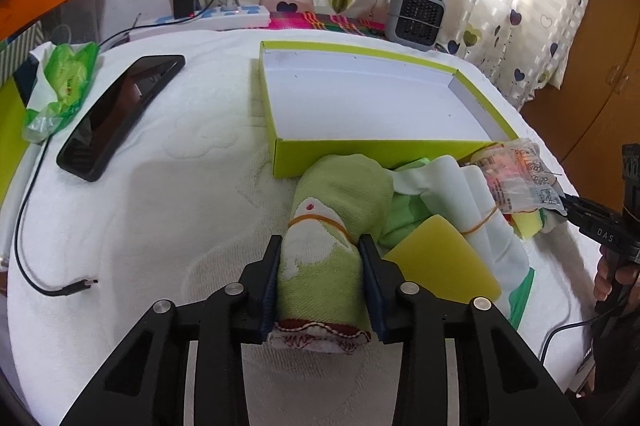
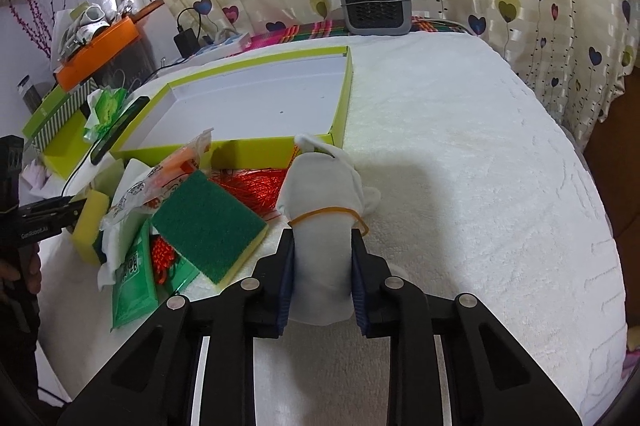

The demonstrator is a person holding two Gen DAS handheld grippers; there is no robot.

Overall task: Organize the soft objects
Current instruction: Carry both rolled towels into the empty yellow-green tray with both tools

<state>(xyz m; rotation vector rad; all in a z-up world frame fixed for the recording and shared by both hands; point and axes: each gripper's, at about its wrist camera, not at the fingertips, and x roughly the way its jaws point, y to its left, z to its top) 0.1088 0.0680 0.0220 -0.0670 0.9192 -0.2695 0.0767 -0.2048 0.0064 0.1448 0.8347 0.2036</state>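
White towel-covered table (image 1: 160, 206) fills both views. On it, open lime-green box (image 1: 360, 154) w/ bare white floor, sitting just behind the soft pile. Black phone (image 1: 120, 114) lies left of box, well apart from it. Pile near box front: white cloth (image 1: 472, 194), green-topped sponge (image 2: 208, 222), yellow sponge (image 1: 440, 262), red tassel stuff (image 2: 252, 186), plastic packet (image 1: 520, 182). Left gripper (image 1: 320, 254) clamped on green sock roll (image 1: 336, 226) w/ rubber band, pads pressing both sides, roll resting on table at pile's left edge. Right gripper (image 2: 322, 258) clamped on white sock roll (image 2: 320, 226), also banded, just right of green-topped sponge, near box's front right corner.
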